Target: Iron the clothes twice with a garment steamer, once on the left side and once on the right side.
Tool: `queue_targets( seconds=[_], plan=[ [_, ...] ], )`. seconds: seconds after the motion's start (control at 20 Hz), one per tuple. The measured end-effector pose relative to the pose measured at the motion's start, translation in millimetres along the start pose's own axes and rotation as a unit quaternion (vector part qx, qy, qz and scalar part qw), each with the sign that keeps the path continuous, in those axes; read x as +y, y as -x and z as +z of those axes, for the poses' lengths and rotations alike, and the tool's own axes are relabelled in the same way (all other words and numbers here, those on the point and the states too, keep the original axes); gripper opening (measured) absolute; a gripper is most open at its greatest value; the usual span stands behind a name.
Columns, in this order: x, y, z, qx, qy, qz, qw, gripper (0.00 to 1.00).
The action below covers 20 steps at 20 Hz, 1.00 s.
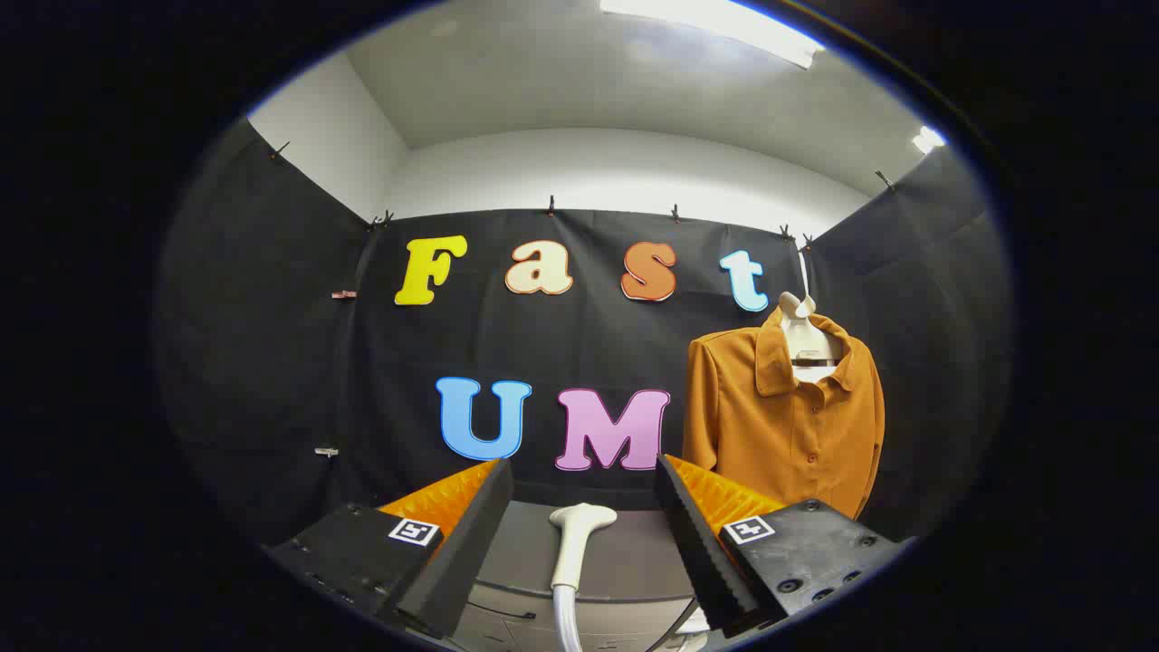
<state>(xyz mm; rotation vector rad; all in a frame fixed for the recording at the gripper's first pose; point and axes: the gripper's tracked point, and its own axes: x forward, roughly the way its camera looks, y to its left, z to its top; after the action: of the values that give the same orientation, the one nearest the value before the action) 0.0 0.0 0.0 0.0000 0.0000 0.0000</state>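
Observation:
An orange button-up shirt (783,421) hangs on a white hanger (801,317) against the booth's back wall, beyond and to the right of my fingers. A white garment steamer head (576,539) with its hose (567,620) lies on the grey table (625,552), between my two fingers and a little ahead of them. My gripper (584,489) is open, its fingers wide apart on either side of the steamer and not touching it.
The grey table's front edge with a drawer line (507,611) runs below the fingers. Black cloth walls close the booth at the back and on both sides. Ceiling lights (715,23) shine overhead.

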Motion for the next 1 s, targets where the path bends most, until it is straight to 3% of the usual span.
queue_targets(
  seconds=[1.0],
  plan=[
    [14, -8, -22, 0.038, 0.003, -0.007, 0.999, 0.98]
  ],
)
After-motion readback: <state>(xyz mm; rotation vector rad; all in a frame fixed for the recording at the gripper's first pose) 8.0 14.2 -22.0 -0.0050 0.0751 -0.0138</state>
